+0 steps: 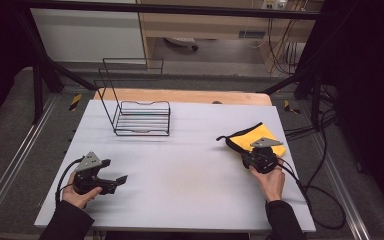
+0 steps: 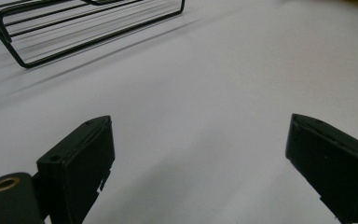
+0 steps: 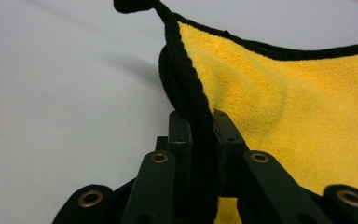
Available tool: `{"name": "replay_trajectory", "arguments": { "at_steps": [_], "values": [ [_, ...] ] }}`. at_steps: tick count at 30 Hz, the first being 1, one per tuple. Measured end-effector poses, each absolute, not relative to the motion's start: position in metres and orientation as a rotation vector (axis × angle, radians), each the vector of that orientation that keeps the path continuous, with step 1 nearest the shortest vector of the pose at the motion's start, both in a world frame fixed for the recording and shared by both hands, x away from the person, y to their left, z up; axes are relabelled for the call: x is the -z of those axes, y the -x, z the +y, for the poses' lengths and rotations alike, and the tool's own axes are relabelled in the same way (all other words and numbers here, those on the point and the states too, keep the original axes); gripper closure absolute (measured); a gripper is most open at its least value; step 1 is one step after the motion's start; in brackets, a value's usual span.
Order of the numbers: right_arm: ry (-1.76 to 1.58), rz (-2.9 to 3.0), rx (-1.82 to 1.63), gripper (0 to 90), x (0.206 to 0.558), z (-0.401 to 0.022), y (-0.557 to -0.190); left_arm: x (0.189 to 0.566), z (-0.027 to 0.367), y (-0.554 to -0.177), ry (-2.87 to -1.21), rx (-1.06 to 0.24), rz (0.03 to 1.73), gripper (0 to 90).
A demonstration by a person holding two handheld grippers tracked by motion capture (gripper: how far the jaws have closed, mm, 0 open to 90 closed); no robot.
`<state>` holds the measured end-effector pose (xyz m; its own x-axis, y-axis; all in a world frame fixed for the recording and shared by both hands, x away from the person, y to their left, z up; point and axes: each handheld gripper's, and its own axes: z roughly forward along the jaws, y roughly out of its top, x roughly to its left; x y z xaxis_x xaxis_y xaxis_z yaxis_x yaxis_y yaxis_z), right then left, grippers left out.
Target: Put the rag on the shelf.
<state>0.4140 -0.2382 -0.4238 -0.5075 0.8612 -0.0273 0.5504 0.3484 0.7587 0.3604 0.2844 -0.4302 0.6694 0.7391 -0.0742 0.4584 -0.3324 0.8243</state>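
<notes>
High view gives us the black wire rack (image 1: 142,117) at the far left of the white table (image 1: 180,175), with nothing in it. Right of the rack, near the table's right edge, lies a yellow cloth (image 1: 260,137) with black trim. Our right gripper view shows what the high view cannot: the right gripper (image 3: 200,126) is clamped on the cloth's black edge. Our left gripper (image 2: 198,154), nearer us than the rack, gapes wide over bare table, holding nothing.

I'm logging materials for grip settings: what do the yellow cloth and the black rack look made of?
Yellow cloth: soft, fuzzy pile with a stitched black edge, probably microfibre; matte. Black rack: thin bent rods, likely coated or painted metal wire, though plastic can't be excluded.
</notes>
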Motion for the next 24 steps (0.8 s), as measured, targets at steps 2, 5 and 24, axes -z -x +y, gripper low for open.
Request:
{"name": "replay_trajectory", "arguments": {
  "at_steps": [2, 5, 24],
  "values": [
    [-1.214, 2.213, -1.021, 80.6, 0.421, -0.231, -0.41, 0.43, 0.284, -0.36, -1.989, -0.397, 0.929, 8.0],
    [-1.182, 2.256, -1.052, 80.5, 0.419, -0.216, -0.404, 0.43, 0.284, -0.36, -1.987, -0.398, 0.929, 8.0],
    [-0.962, 2.497, -1.2, 80.1, 0.426, -0.119, -0.374, 0.429, 0.286, -0.361, -1.988, -0.397, 0.946, 8.0]
  ]
}}
